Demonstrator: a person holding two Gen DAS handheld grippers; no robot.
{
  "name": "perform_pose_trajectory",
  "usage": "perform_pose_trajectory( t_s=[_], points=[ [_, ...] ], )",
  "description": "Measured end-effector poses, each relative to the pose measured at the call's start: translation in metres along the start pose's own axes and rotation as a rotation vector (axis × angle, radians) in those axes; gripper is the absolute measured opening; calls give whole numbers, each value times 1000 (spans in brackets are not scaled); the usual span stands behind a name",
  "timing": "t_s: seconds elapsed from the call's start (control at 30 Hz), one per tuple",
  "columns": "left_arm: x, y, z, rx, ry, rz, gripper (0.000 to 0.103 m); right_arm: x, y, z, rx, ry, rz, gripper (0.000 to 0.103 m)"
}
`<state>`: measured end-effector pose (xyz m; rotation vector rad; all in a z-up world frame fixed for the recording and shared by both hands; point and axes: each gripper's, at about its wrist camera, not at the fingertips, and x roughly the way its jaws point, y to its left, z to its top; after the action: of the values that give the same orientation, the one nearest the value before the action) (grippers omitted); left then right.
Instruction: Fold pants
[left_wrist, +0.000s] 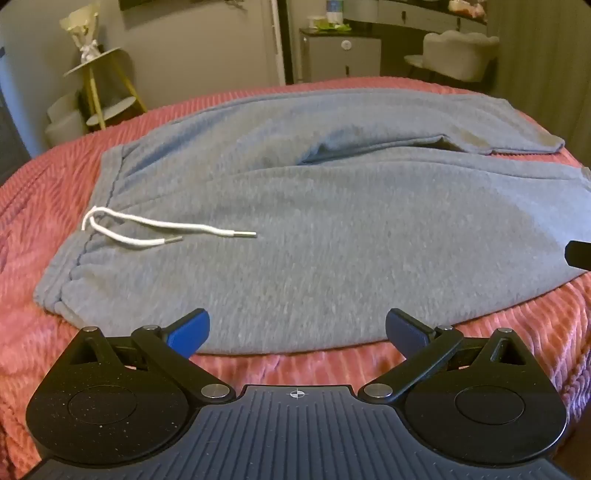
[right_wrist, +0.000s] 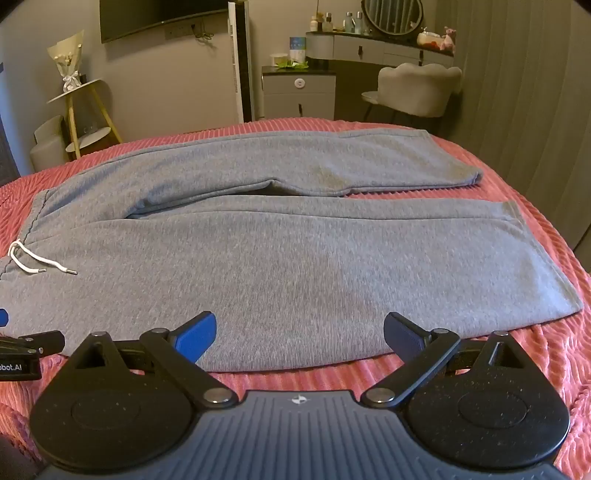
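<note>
The grey pants (right_wrist: 295, 266) lie flat on the pink bedspread (right_wrist: 535, 369), waistband left, 2 legs extending right, the far leg slightly apart from the near one. The white drawstring (left_wrist: 147, 230) rests on the fabric near the waistband. The left gripper (left_wrist: 297, 332) and right gripper (right_wrist: 300, 334) each hover over the near edge of the pants, jaws fully spread, holding nothing.

Both wrist views downward, sharing pants (left_wrist: 314, 229).
</note>
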<state>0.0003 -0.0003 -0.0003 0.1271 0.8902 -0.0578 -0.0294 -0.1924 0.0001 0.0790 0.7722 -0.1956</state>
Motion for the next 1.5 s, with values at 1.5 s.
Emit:
perform_pose_trajectory(
  t_s=[1.5],
  points=[
    [4,5,-2,-30,33,-17,103,3,4,-1,-1,9,-1,97]
  ],
)
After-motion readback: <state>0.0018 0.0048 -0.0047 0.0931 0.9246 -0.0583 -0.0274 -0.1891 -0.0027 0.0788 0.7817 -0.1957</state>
